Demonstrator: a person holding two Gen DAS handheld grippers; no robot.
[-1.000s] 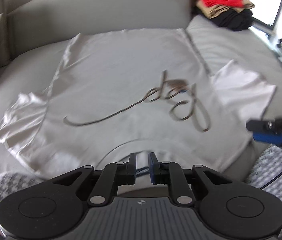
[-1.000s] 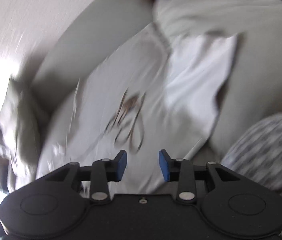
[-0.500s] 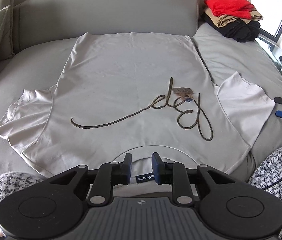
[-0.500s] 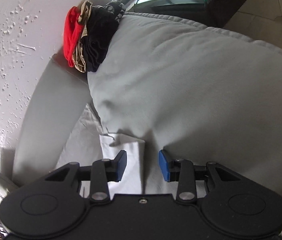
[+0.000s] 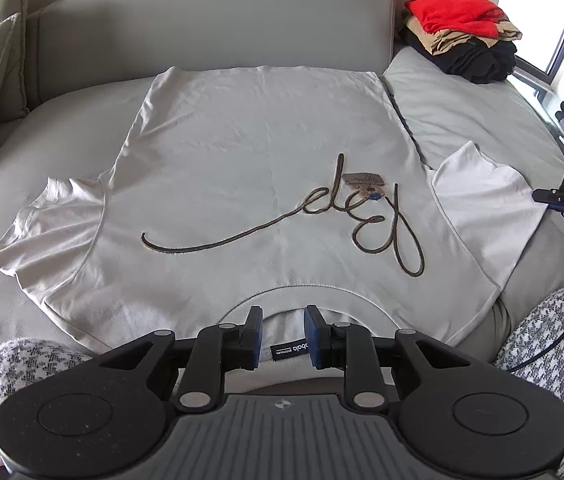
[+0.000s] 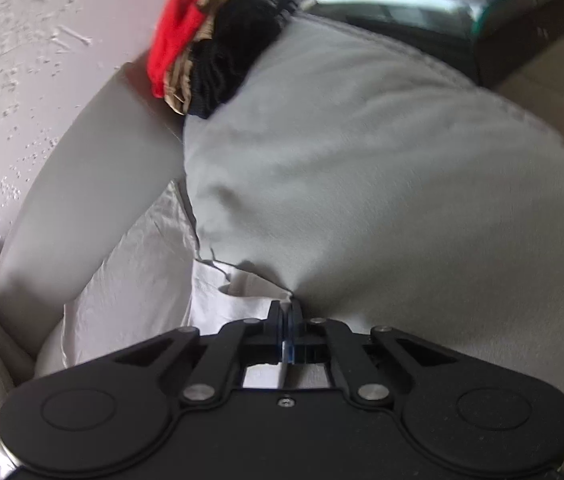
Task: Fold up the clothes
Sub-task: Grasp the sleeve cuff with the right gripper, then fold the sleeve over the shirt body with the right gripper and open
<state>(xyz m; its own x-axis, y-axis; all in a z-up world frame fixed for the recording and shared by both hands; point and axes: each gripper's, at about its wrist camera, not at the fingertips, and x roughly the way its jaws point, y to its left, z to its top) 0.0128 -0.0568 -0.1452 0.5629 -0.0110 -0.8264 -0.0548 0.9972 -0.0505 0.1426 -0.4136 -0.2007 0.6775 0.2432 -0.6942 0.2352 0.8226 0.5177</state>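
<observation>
Right gripper (image 6: pixel 285 312) pinched shut on the sleeve (image 6: pixel 242 304) hem, jaws just closed with cloth between. Left gripper (image 5: pixel 281 334) spread a little, poised over the collar (image 5: pixel 301 292) and label, nothing clamped, jaws just eased apart. T-shirt (image 5: pixel 258 152) spread flat, front up, on the grey sofa (image 5: pixel 210 24), hem toward the backrest, collar nearest. Thin, limp cotton by the look: light, sure to drape and crease, best taken at hems and seams, likely with shoulder and sleeve lifted together. Both tools tilted down toward the cushion, right one at the shirt's right edge. Folded pile (image 5: pixel 461 32) on the far right corner.
</observation>
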